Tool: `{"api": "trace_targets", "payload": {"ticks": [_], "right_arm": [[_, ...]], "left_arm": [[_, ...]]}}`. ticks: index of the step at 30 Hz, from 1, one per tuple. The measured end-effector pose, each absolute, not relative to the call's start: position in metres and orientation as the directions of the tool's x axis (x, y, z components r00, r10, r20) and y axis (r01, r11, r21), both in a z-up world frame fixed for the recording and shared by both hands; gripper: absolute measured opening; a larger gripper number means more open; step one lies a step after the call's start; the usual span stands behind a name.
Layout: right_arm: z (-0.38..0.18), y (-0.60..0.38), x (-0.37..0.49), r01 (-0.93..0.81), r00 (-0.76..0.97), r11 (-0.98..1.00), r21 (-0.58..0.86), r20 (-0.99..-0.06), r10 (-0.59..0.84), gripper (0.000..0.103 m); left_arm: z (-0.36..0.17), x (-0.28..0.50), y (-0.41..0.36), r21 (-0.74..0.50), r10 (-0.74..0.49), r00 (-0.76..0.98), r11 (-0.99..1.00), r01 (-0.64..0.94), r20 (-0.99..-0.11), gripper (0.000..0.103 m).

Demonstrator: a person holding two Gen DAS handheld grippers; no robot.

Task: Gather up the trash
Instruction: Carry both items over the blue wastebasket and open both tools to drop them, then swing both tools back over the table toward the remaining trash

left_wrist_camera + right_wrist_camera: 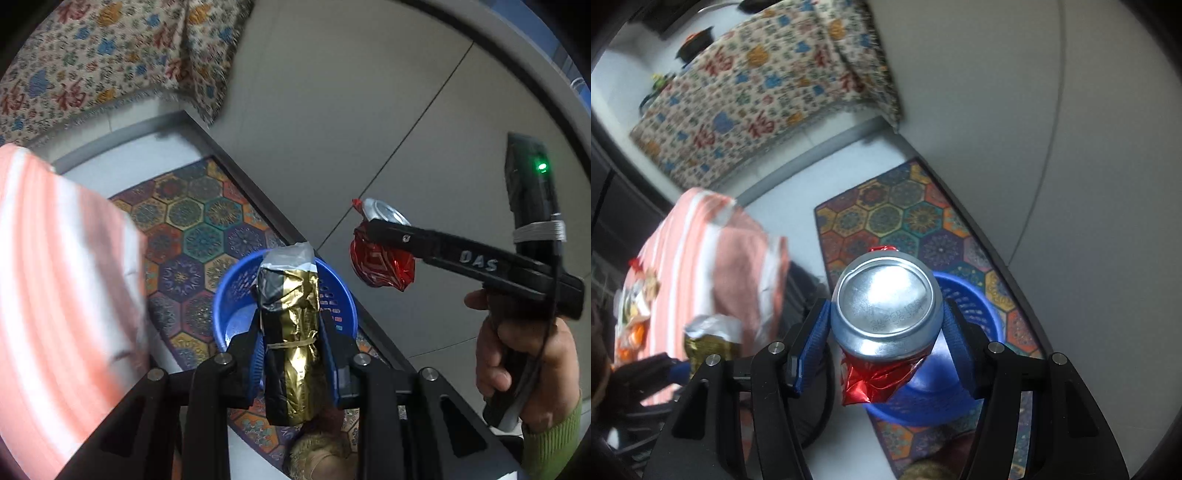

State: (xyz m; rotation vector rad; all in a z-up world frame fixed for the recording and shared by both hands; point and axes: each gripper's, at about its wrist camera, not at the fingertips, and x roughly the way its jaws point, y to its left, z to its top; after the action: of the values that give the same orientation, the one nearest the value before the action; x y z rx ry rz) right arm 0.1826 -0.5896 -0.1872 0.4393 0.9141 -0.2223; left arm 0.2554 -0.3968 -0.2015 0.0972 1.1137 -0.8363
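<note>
Fingers of the left gripper (290, 332) clamp a rolled black-and-gold wrapper (291, 343) bound with a rubber band, upright between the blue pads. Just beyond it sits a blue basket (343, 295) on a patterned rug (192, 229). The right wrist view shows what the left cannot: the silver bottom of a crushed red can (886, 306), squeezed between the right gripper's (886, 325) pads at a middling width, over the basket (979, 306). From the left view the can (380, 258) appears side-on, held off to the right of the basket, with a hand (517, 354) in a green sleeve on the handle. A pink-and-white striped cloth (55, 277) hangs at the left. Farther back lies a floral cloth (757, 92).
</note>
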Motion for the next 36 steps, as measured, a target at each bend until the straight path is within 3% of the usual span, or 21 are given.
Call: {"api": "trace_targets", "payload": {"ticks": [5,7,8,9,10,11,15,24,30,36], "right_arm": [[-0.194,-0.606,0.181,0.387,0.6,0.872,0.299,-0.8,0.009,0.062],[-0.196,-0.61,0.181,0.393,0.606,0.865,0.312,-0.795,0.011,0.064],[-0.196,-0.612,0.181,0.396,0.612,0.861,0.319,-0.791,0.012,0.065],[-0.197,-0.614,0.178,0.399,0.616,0.858,0.324,-0.788,0.012,0.076],[-0.197,-0.615,0.177,0.405,0.619,0.853,0.329,-0.785,0.009,0.085],[-0.197,-0.616,0.177,0.409,0.622,0.851,0.329,-0.783,0.004,0.086],[-0.182,-0.612,0.169,0.419,0.653,0.861,0.287,-0.755,-0.067,0.086],[-0.137,-0.571,0.159,0.406,0.743,0.901,0.15,-0.629,-0.23,0.087],[-0.111,-0.5,0.156,0.303,0.811,0.952,0.041,-0.536,-0.235,0.091],[-0.112,-0.396,0.173,0.11,0.836,0.994,0.003,-0.541,-0.091,0.094]], "left_arm": [[-0.223,0.256,-0.426,-0.325,-0.538,0.165,0.696,0.64,-0.827,0.03],[-0.232,0.256,-0.431,-0.333,-0.541,0.158,0.694,0.639,-0.826,0.041],[-0.24,0.26,-0.436,-0.341,-0.538,0.147,0.697,0.631,-0.83,0.057],[-0.245,0.262,-0.436,-0.341,-0.532,0.147,0.707,0.62,-0.834,0.064],[-0.248,0.263,-0.436,-0.341,-0.529,0.154,0.715,0.61,-0.834,0.064],[-0.25,0.265,-0.436,-0.344,-0.53,0.159,0.721,0.601,-0.833,0.064],[-0.234,0.257,-0.424,-0.349,-0.559,0.2,0.718,0.602,-0.805,0.064],[-0.149,0.197,-0.333,-0.213,-0.558,0.392,0.733,0.646,-0.732,0.064],[-0.141,0.163,-0.237,-0.126,-0.456,0.502,0.82,0.559,-0.735,0.065],[-0.171,0.151,-0.126,-0.069,-0.27,0.563,0.934,0.352,-0.781,0.065]]}}
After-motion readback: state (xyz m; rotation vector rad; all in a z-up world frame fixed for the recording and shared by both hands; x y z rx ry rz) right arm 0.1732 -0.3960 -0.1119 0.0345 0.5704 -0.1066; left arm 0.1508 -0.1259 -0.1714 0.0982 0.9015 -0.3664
